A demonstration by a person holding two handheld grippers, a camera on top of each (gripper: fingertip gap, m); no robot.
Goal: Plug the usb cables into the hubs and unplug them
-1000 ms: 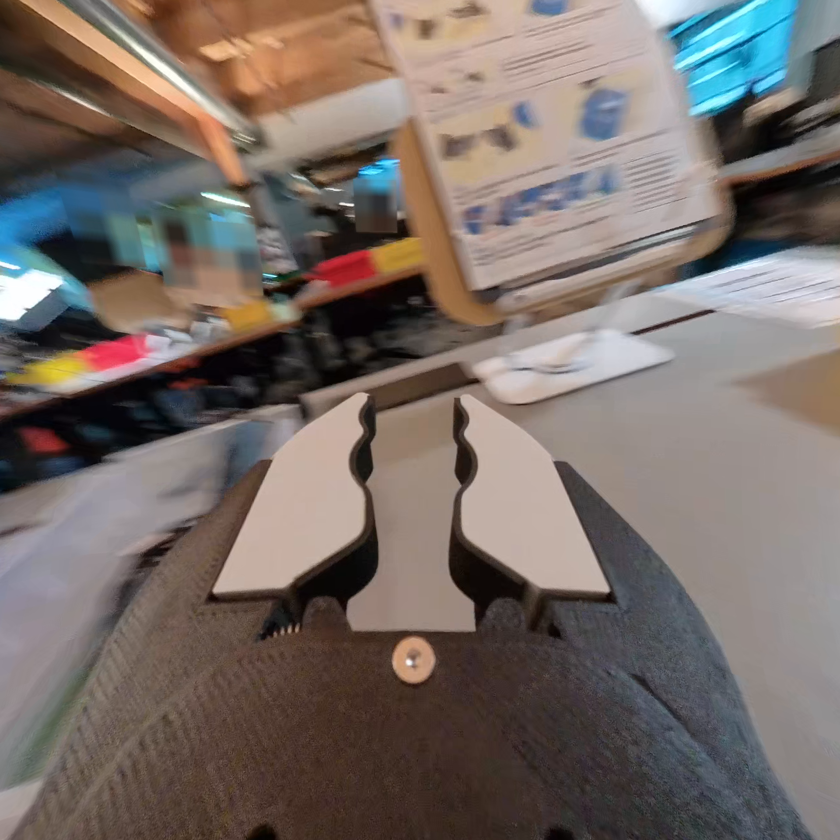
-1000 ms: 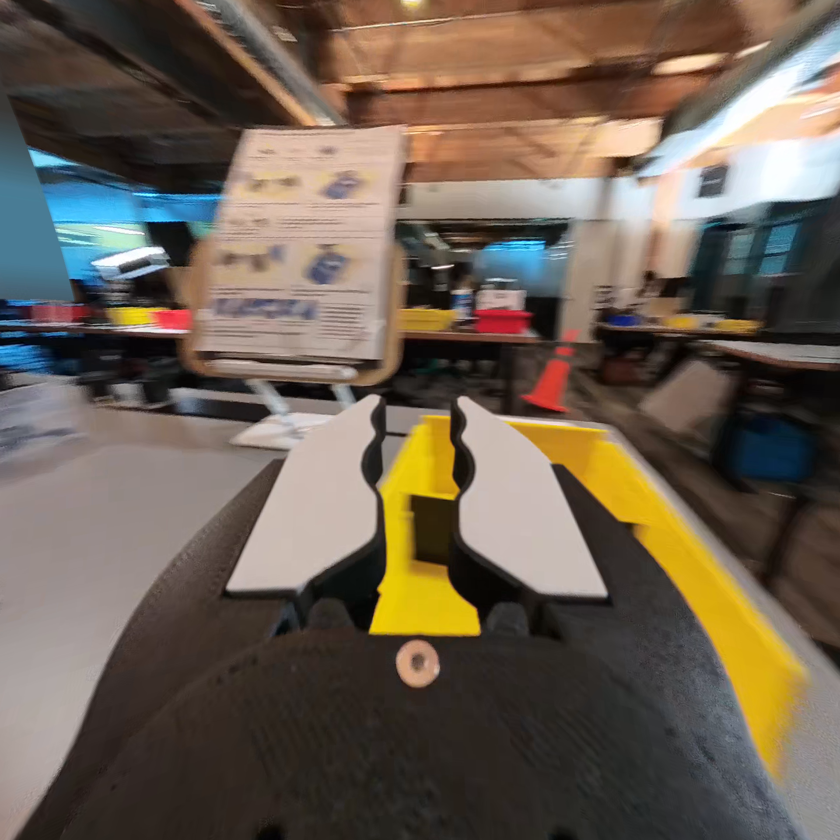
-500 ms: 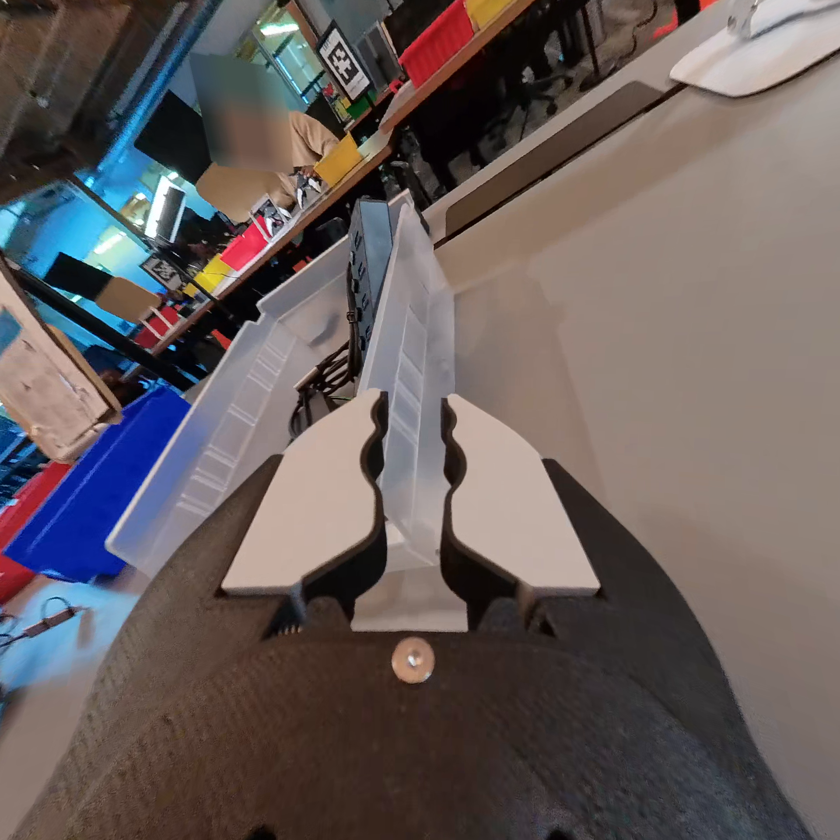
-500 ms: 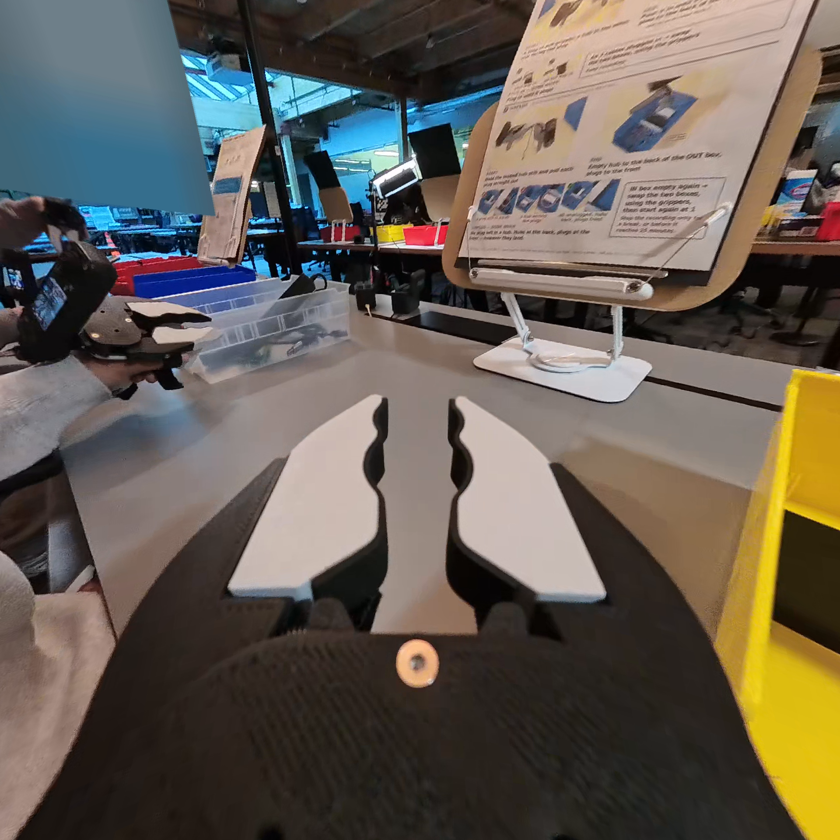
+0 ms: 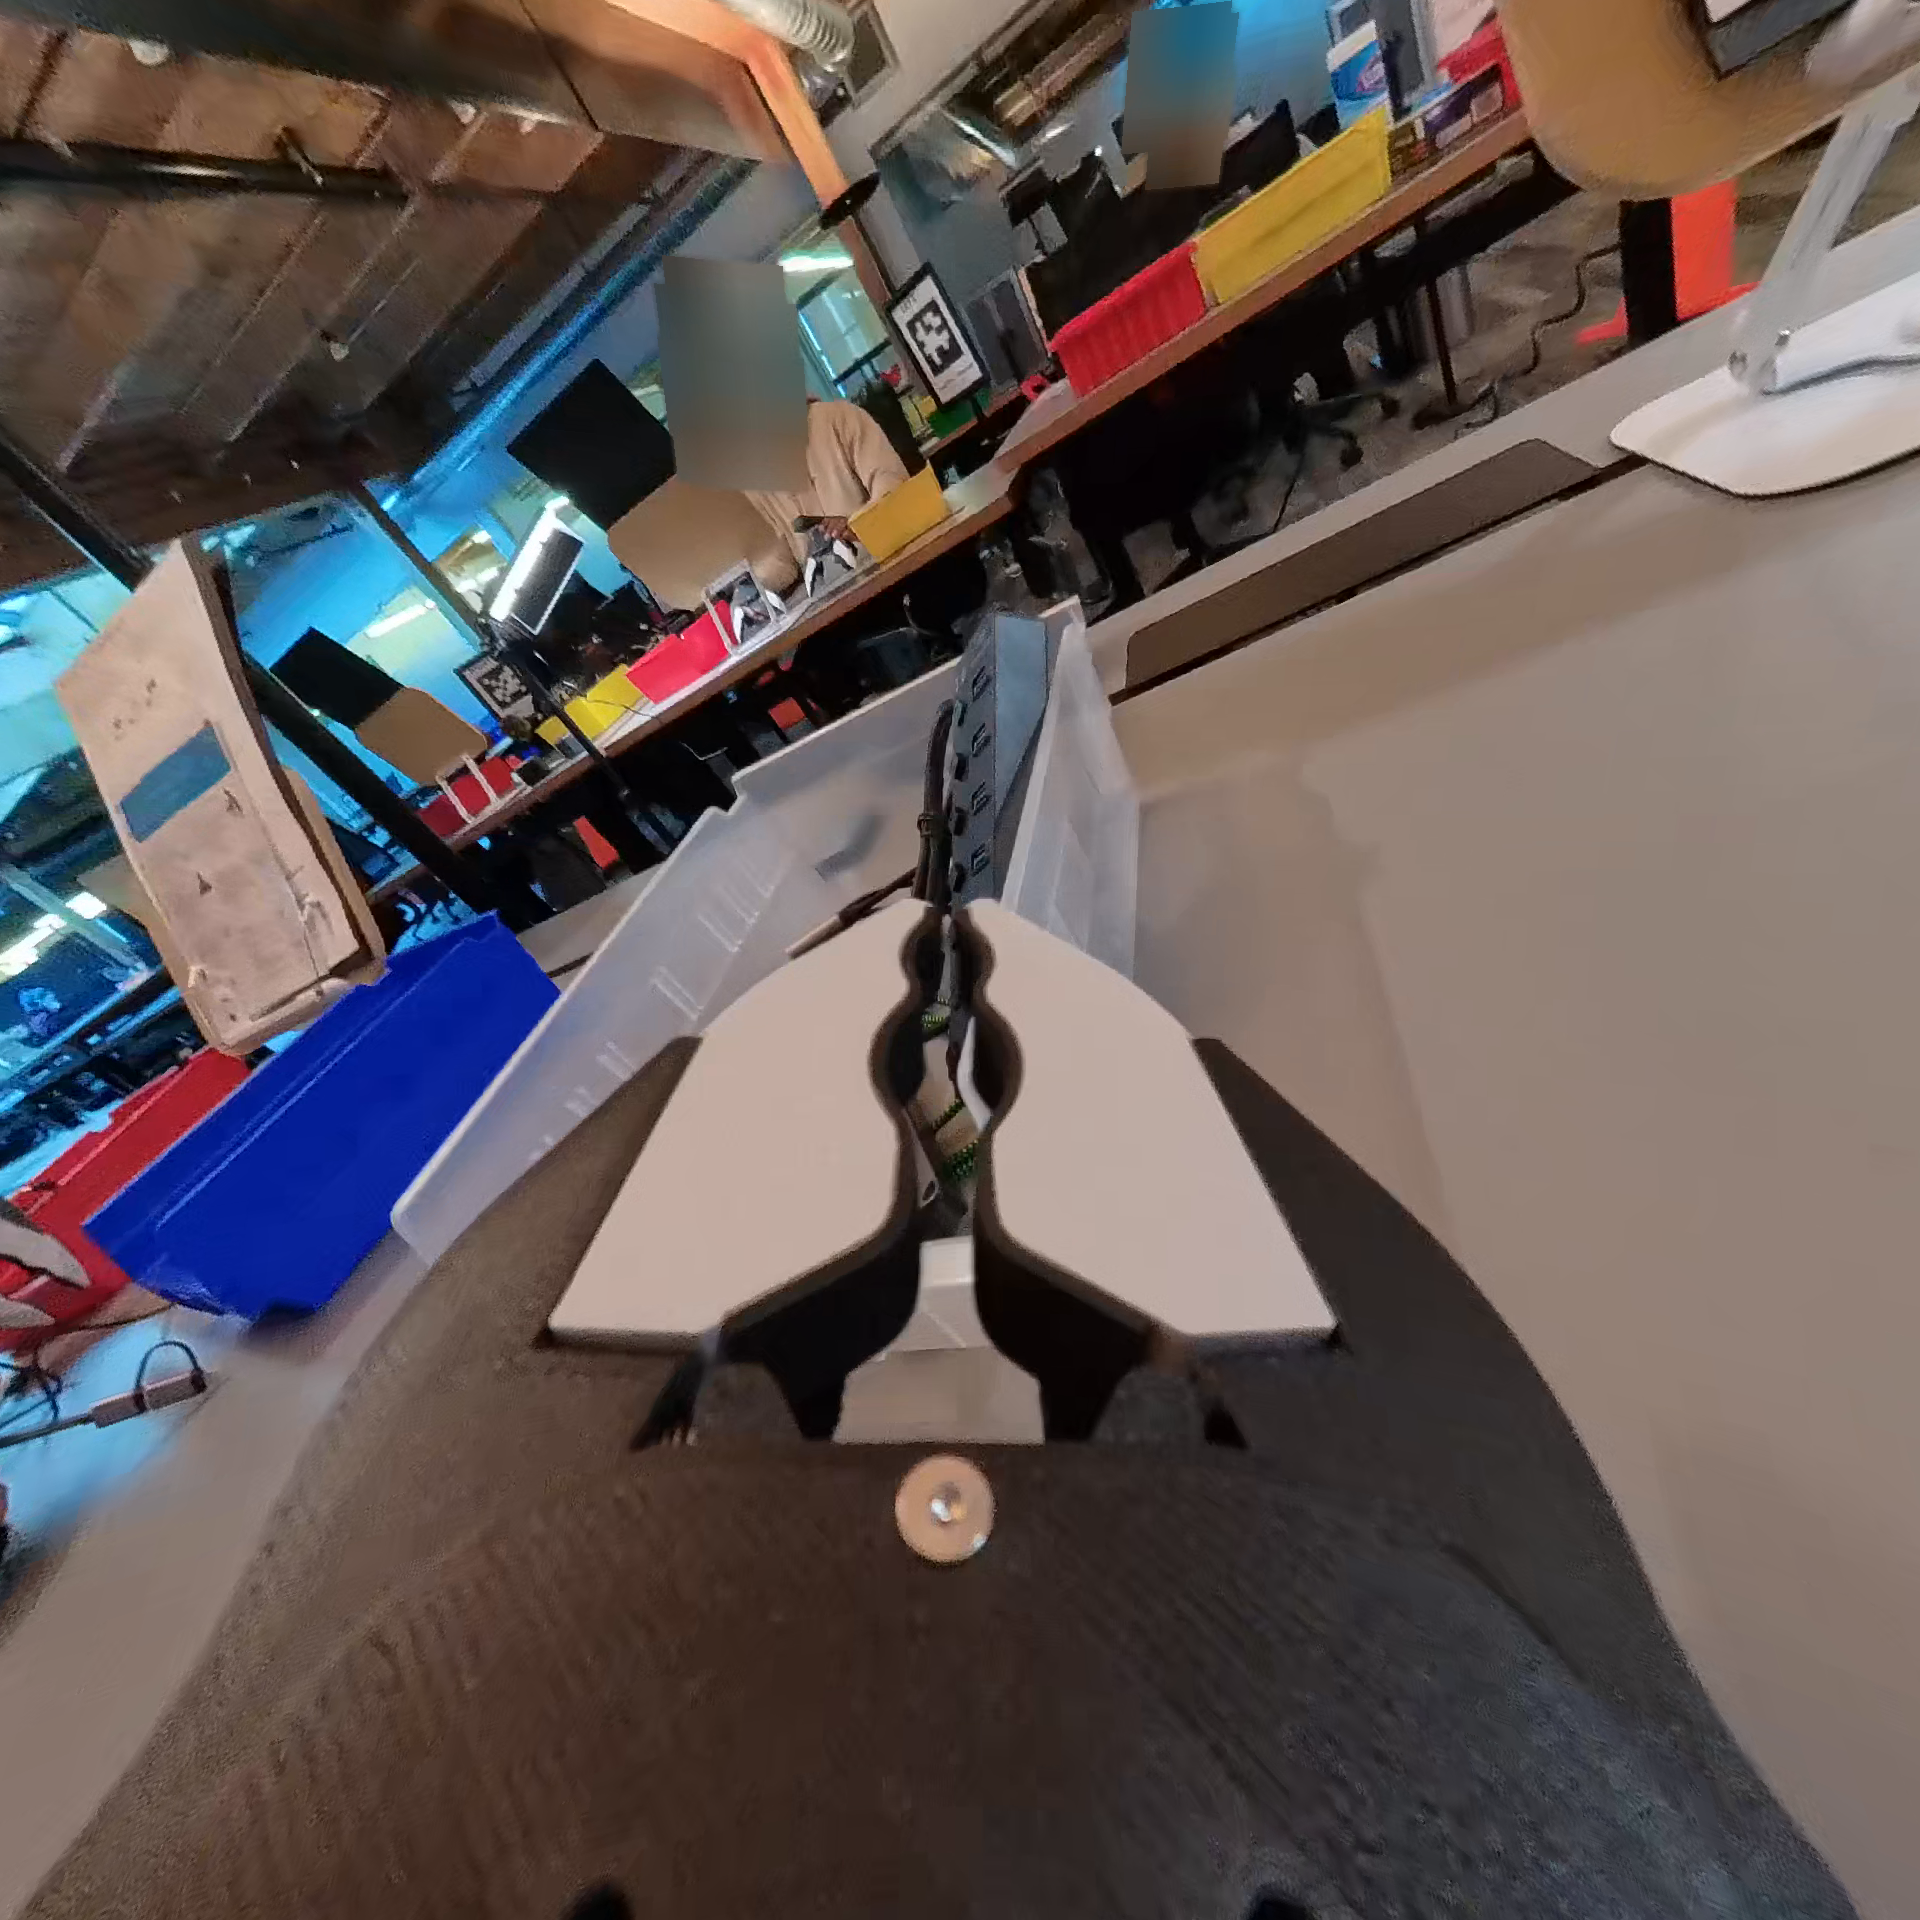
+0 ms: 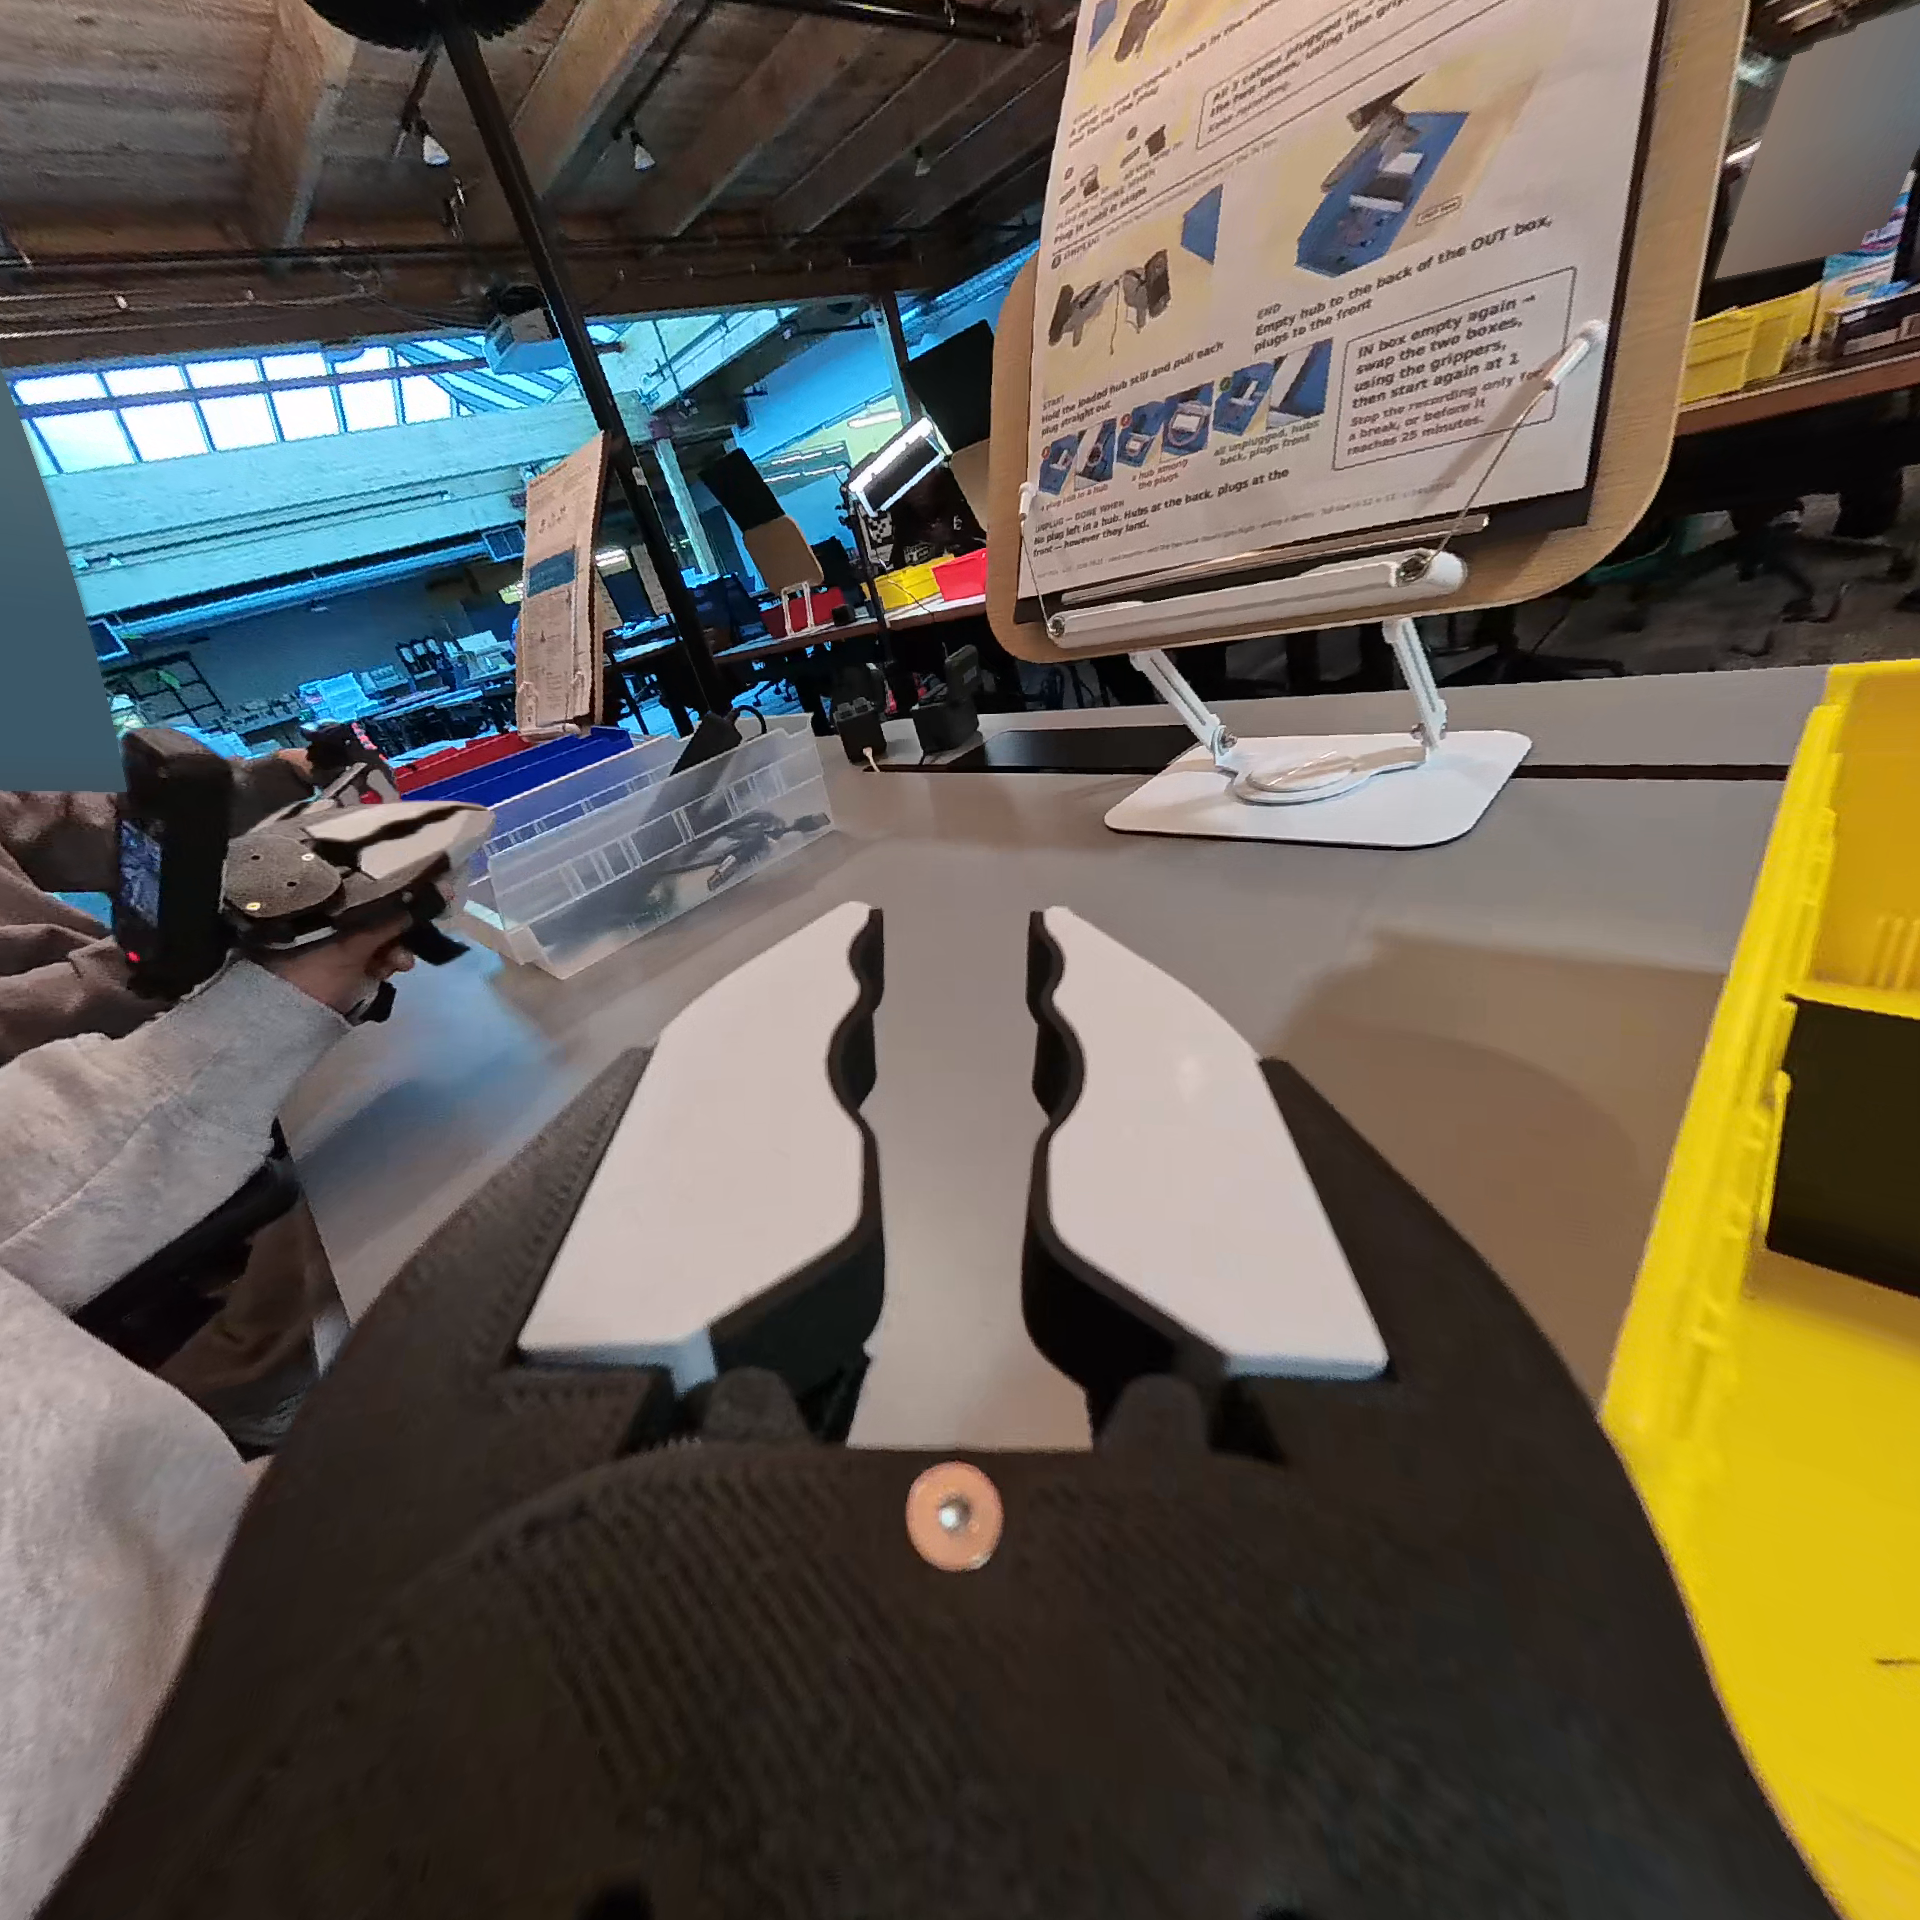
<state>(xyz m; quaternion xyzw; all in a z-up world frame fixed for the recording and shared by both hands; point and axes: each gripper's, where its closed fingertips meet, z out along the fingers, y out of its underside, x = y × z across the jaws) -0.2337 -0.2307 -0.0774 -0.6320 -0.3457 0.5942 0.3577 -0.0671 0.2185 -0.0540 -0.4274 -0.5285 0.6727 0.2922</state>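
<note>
A clear plastic bin (image 5: 644,997) holds a dark USB hub (image 5: 1003,769) that leans against its far wall, with black cables (image 5: 928,842) running down from it. My left gripper (image 5: 940,920) is over the near end of the bin with its jaws shut. A braided cable (image 5: 951,1127) shows through the slit, and I cannot tell whether it is pinched. In the right wrist view the left gripper (image 6: 457,826), the bin (image 6: 644,862), the hub (image 6: 710,740) and the cables (image 6: 727,842) show at the left. My right gripper (image 6: 954,920) is open and empty above the grey table (image 6: 1455,935).
A yellow bin (image 6: 1766,1247) stands close on the right of my right gripper. A white stand with an instruction sheet (image 6: 1320,790) is at the back of the table. A blue bin (image 5: 312,1122) lies left of the clear bin. A sleeved arm (image 6: 135,1101) is at the left. Left tips to right tips: about 50 cm.
My left gripper swung left to the clear bin, moved over its near end and shut. My right gripper swung left away from the yellow bin and stays open.
</note>
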